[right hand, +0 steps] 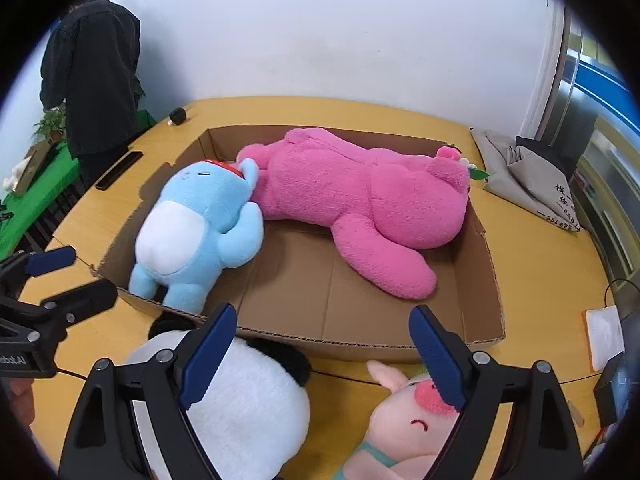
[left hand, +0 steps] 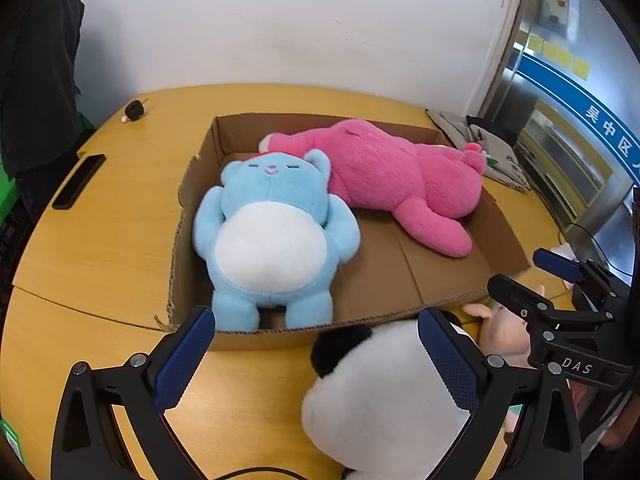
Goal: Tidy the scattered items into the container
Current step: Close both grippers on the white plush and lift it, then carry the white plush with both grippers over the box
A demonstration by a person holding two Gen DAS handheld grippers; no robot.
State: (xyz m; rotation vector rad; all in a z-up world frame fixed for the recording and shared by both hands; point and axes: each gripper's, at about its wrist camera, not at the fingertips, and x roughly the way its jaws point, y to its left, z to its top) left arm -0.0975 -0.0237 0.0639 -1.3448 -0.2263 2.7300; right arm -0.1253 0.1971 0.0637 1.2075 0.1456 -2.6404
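A shallow cardboard box [left hand: 260, 336] [right hand: 360, 345] lies on the wooden table. In it lie a light blue bear with a white belly [left hand: 272, 232] [right hand: 196, 232] and a big pink bear [left hand: 392, 176] [right hand: 352, 200]. In front of the box on the table sit a white-and-black panda plush [left hand: 380, 400] [right hand: 248, 408] and a pale pink pig plush [left hand: 500, 328] [right hand: 404, 412]. My left gripper [left hand: 320, 356] [right hand: 76, 276] is open, its right finger over the panda. My right gripper [right hand: 324, 356] [left hand: 524, 276] is open too, spanning the gap between the panda and the pig.
On the table [left hand: 112, 240] left of the box lie a dark phone [left hand: 78, 182] [right hand: 119, 171] and a small black object [left hand: 134, 110] [right hand: 177, 116]. A grey cloth bag [left hand: 480, 144] [right hand: 528, 180] lies at the back right. A person in dark clothes [right hand: 96, 80] stands at the left.
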